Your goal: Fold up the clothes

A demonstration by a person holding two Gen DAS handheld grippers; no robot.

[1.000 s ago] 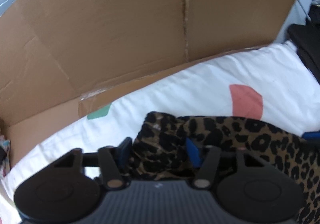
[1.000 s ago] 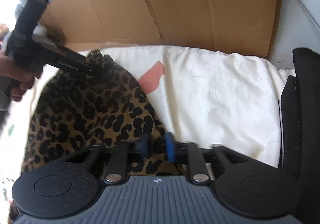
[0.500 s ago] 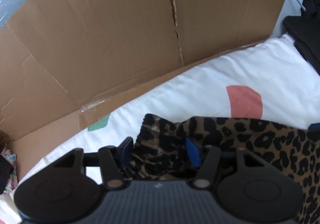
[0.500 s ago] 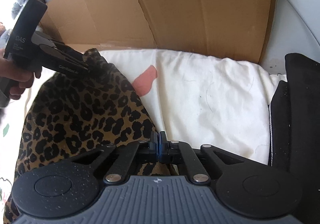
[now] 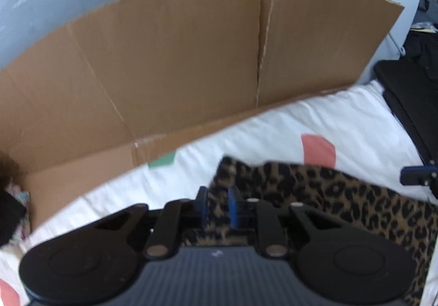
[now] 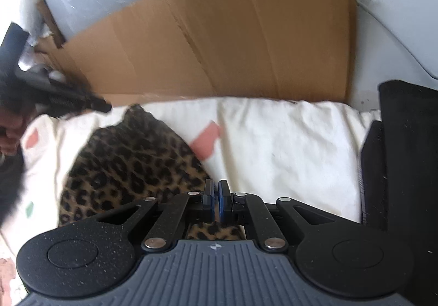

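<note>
Both grippers have risen since the earlier frames, so that more of the cardboard sheet [image 5: 191, 60] and the clutter behind it now shows, and the left gripper [image 5: 217, 206] has narrowed from a wide stance; its jaws are closing with a bunched corner of the leopard-print garment [image 5: 342, 196] between them. The right gripper [image 6: 216, 198] is closed to a thin slit on the garment's near edge, the cloth visible below its fingers [image 6: 225, 199]. The garment lies on the white bedding [image 6: 287, 147], spread between the two tools, with its far corner lifted toward the left gripper, which appears blurred at the left of the right wrist view, carried by a hand [image 6: 11, 131]. A black item [image 6: 405, 158] lies at the bedding's right edge. Risk, as a judgement: the left pinch is not yet firm while the tool is already rising, so the corner may slip out and the fold collapse; uneven lifting could also skew the garment or drag it along the bedding.
</note>
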